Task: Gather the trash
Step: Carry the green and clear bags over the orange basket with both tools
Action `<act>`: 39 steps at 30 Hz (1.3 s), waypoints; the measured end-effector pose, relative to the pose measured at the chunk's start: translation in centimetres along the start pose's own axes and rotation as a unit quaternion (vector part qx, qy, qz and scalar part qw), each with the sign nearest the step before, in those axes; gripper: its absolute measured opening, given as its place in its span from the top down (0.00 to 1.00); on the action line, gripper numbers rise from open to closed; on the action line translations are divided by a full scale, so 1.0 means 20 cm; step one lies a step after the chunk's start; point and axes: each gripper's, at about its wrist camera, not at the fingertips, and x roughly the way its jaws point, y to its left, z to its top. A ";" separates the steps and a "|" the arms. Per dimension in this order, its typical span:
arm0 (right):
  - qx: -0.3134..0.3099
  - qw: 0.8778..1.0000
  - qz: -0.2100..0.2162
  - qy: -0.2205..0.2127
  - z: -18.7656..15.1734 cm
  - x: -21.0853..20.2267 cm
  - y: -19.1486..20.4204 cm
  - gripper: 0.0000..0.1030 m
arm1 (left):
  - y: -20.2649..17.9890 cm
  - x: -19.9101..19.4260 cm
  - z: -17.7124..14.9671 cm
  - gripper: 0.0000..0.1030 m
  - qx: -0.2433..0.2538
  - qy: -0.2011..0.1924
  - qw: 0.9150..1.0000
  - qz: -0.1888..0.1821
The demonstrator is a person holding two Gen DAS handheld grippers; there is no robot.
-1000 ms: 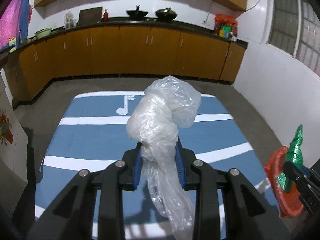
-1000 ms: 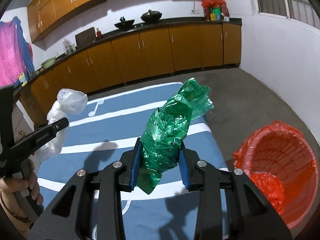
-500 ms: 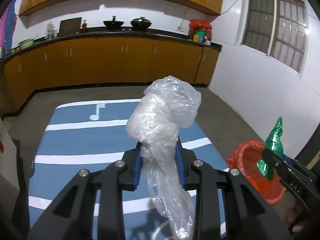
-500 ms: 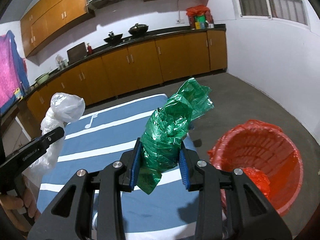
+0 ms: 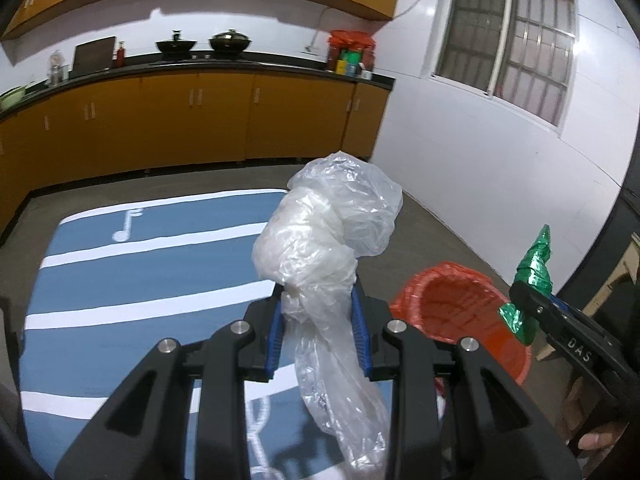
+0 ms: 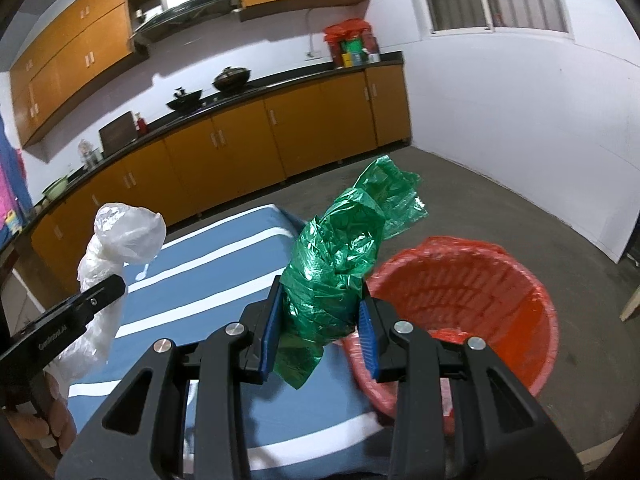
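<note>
Two grippers (image 5: 320, 334) (image 6: 319, 328), two crumpled plastic bags, one clear (image 5: 328, 232) and one green (image 6: 340, 260), one red bin (image 6: 480, 292), one blue striped mat (image 5: 140, 280), two pots on the counter (image 5: 230, 39)

A clear bag (image 5: 328, 240) and a green bag (image 6: 340, 264) sit between blue pads. The table (image 5: 140, 280) is blue with white stripes; the bin (image 6: 480, 292), right, is red. Far cabinets (image 5: 200, 120) are orange-brown.

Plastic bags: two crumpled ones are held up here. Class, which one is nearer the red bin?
The green plastic bag, clamped in the right gripper beside the red bin; the clear plastic bag is over the blue mat.
</note>
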 end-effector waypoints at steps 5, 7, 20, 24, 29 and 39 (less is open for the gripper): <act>0.020 1.000 -0.018 -0.003 0.00 -0.02 -0.12 0.66 | -0.12 0.07 0.00 0.71 0.009 0.010 1.000 -0.027; 0.029 0.999 -0.026 -0.004 0.00 -0.03 -0.16 0.66 | -0.16 0.09 -0.01 0.71 0.013 0.013 0.999 -0.037; 0.074 0.995 -0.062 -0.002 -0.03 -0.04 -0.39 0.66 | -0.47 0.31 -0.04 0.71 0.038 0.046 0.992 -0.107; 0.089 0.994 -0.067 -0.001 -0.03 -0.04 -0.45 0.66 | -0.54 0.38 -0.07 0.71 0.045 0.056 0.990 -0.118; 0.107 0.992 -0.071 0.003 -0.04 -0.03 -0.51 0.66 | -0.60 0.46 -0.11 0.71 0.047 0.072 0.988 -0.128; 0.121 0.990 -0.069 0.003 -0.04 0.02 -0.58 0.66 | -0.69 0.59 -0.14 0.71 0.047 0.094 0.983 -0.152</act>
